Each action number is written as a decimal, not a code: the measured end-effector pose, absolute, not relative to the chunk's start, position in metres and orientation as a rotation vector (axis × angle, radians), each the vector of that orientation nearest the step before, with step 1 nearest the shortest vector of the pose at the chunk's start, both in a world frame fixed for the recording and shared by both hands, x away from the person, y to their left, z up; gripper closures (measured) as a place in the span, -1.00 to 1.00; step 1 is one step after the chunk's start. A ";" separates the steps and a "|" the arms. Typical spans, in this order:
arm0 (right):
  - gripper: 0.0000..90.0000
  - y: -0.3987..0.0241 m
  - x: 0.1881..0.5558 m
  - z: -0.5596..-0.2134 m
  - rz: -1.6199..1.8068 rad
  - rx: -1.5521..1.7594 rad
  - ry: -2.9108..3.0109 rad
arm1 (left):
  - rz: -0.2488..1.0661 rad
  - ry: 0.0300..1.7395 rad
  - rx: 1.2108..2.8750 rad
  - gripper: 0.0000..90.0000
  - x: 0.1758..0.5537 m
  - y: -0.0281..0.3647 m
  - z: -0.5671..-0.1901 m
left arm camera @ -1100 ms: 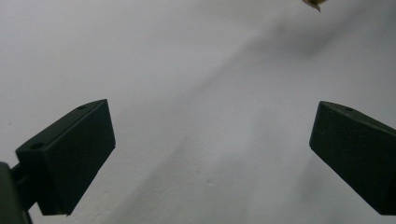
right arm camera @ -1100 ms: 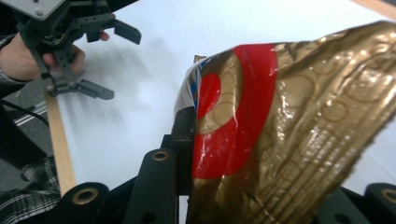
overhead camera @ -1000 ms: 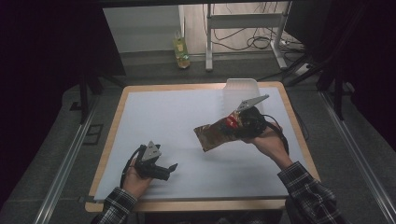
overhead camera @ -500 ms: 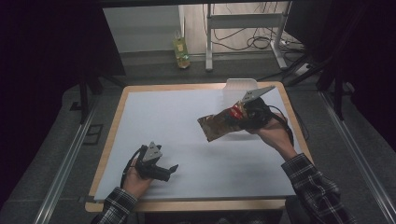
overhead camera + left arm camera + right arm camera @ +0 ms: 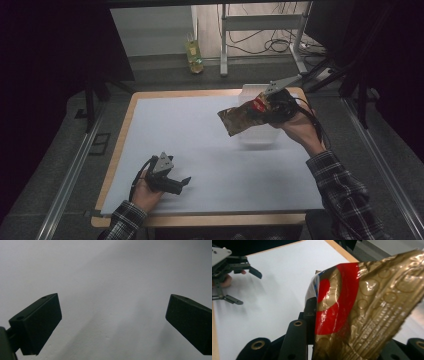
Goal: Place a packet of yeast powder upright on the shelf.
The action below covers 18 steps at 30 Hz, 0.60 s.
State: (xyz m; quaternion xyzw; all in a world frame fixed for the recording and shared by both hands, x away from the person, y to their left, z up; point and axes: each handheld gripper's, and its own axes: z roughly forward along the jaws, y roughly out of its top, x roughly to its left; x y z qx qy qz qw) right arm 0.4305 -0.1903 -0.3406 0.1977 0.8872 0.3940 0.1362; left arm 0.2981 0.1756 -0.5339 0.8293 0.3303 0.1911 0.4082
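Observation:
A crinkled gold and red foil snack bag point(image 5: 239, 119) hangs in the air at the table's back right, with my right gripper point(image 5: 261, 107) shut on its red end. In the right gripper view the bag point(image 5: 372, 305) spreads across the right half, pinched against one black finger point(image 5: 310, 307). Just behind and below the bag stands a translucent plastic container point(image 5: 259, 137). My left gripper point(image 5: 184, 183) rests on the white table top point(image 5: 200, 135) near the front left, held by a hand. Its jaws stand wide open with nothing between them point(image 5: 113, 320).
The white surface has a wooden rim point(image 5: 200, 219). A green bottle point(image 5: 194, 54) stands on the floor beyond the table, near metal frame legs point(image 5: 223, 40) and cables. My left gripper point(image 5: 249, 288) also appears far off in the right gripper view.
My right hand has lifted the bag and carried it toward the back right, over the container. The left hand and its gripper have stayed put.

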 end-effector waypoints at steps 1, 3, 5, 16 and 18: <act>0.56 -0.191 0.432 -0.339 1.134 0.567 2.565 | 0.481 0.832 2.090 -0.99 0.298 0.176 -0.534; 0.56 -0.194 0.436 -0.336 1.114 0.552 2.559 | 0.481 0.829 2.094 -0.99 0.298 0.175 -0.534; 0.56 -0.195 0.438 -0.335 1.108 0.542 2.555 | 0.479 0.828 2.096 -0.99 0.298 0.175 -0.534; 0.56 -0.208 0.455 -0.325 0.971 0.491 2.534 | 0.470 0.829 2.103 -0.99 0.298 0.175 -0.535; 0.56 -0.210 0.458 -0.322 0.943 0.470 2.531 | 0.470 0.830 2.103 -0.99 0.298 0.174 -0.536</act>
